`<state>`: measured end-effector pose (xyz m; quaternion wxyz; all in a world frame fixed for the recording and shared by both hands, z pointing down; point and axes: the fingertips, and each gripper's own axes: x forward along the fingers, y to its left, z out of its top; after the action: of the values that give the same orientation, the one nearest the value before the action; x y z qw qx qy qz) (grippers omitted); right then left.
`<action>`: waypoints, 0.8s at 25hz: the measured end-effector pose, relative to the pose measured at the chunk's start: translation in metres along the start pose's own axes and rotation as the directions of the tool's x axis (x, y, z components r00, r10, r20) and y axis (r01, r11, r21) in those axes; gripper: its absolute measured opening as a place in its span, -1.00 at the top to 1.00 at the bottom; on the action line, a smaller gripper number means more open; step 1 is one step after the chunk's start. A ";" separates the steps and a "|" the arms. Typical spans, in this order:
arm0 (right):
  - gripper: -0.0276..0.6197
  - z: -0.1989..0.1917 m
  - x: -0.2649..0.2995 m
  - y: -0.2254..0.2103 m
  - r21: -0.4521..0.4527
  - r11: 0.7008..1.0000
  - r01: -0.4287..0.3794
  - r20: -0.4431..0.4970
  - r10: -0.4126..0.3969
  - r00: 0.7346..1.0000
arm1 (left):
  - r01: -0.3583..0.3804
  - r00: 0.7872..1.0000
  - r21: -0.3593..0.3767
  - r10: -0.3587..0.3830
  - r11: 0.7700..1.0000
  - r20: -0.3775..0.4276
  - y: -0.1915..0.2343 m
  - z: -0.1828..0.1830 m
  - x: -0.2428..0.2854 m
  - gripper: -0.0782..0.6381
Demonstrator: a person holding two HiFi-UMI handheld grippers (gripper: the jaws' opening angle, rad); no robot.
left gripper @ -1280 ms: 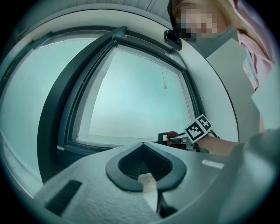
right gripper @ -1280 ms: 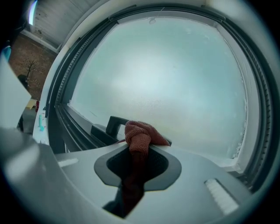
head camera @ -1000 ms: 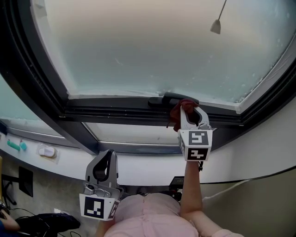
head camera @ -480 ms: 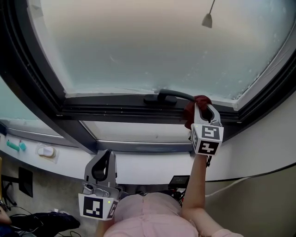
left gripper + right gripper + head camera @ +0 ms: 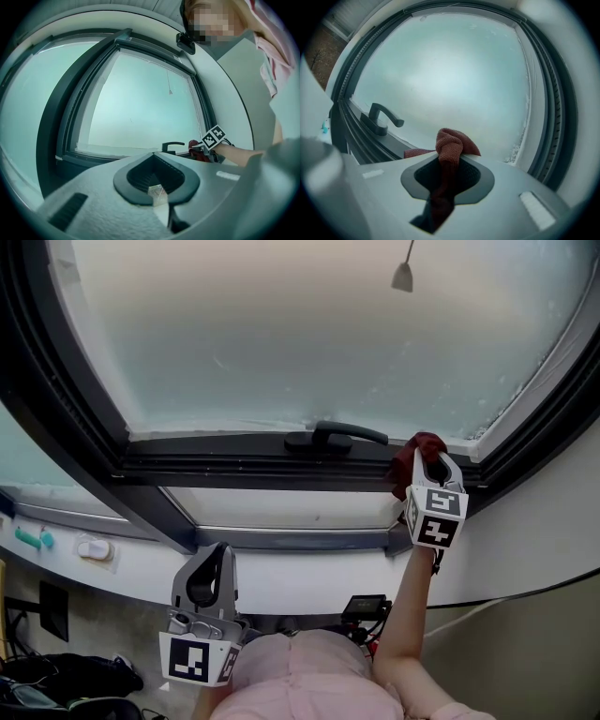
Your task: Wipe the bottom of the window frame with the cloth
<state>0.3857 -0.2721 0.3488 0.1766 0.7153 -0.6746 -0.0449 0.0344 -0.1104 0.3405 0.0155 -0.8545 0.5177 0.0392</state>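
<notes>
Cloth (image 5: 451, 143) sits pinched in your right gripper (image 5: 428, 461), bunched end at the bottom of the window frame (image 5: 234, 448), right of the handle (image 5: 337, 434), ready for wiping; your left gripper (image 5: 223, 555), jaws together and empty, hangs low, clear.

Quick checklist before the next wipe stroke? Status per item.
1. Cloth gripped by right gripper: ok, jaws shut on it and a bunch sticks out in front.
2. Cloth touching the bottom frame: cannot tell; the head view shows it at frame level, but contact is not visible.
3. Handle out of the way: ok, it sits left of the cloth.
4. Room to go further right: not ok, the frame corner is close.
5. Left gripper clear: ok, low near the body with its jaws together.
</notes>
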 end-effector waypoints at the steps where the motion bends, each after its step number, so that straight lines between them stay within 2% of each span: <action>1: 0.70 -0.003 0.000 -0.007 0.007 1.000 0.009 -0.003 -0.009 1.000 | 0.001 1.000 0.001 -0.001 1.000 0.000 -0.001 0.000 0.001 0.80; 20: 0.70 -0.041 0.000 -0.112 0.097 0.979 0.180 -0.046 -0.177 0.983 | 0.021 1.000 0.009 -0.021 1.000 0.001 -0.014 0.001 0.013 0.80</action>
<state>0.5041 -0.2613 0.3522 0.1481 0.7816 -0.6058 -0.0134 0.0524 -0.1158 0.3377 0.0203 -0.8598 0.5089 0.0372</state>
